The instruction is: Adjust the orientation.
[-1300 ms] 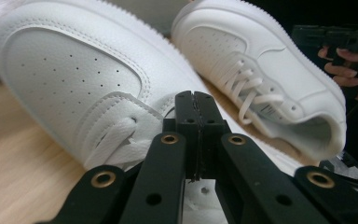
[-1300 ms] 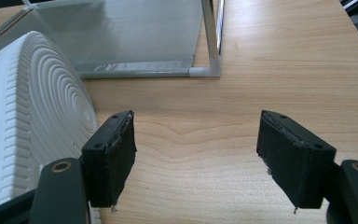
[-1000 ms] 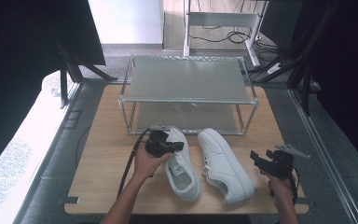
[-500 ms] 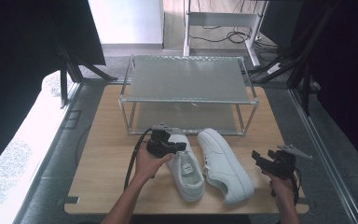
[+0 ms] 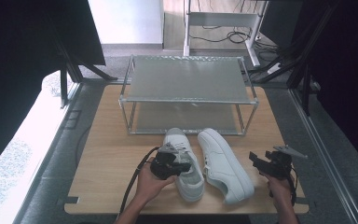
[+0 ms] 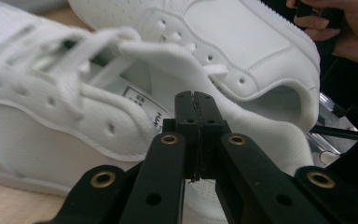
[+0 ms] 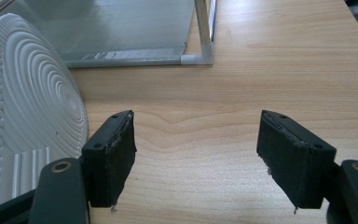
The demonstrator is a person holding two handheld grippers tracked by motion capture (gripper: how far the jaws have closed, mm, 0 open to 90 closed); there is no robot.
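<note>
Left tool (image 6: 196, 100) pinches left sneaker's (image 6: 74, 112) collar; right tool (image 7: 198, 158) spread beside the right sneaker (image 7: 23, 107)

white shoe (image 5: 184, 158), beside its pair (image 5: 224, 165)

**Metal rack stands at back of wooden tabletop**

A two-tier metal shoe rack (image 5: 186, 95) with mesh shelves sits on the far half of a light wooden tabletop (image 5: 107, 158). Beyond it, a white desk frame (image 5: 223, 21) stands over loose cables (image 5: 214, 37) on the floor.

Left gripper (image 5: 182, 166) in left hand (image 5: 151, 182), jaws pressed together. Right gripper (image 5: 256, 162) in right hand (image 5: 279, 189), jaws wide apart.
</note>
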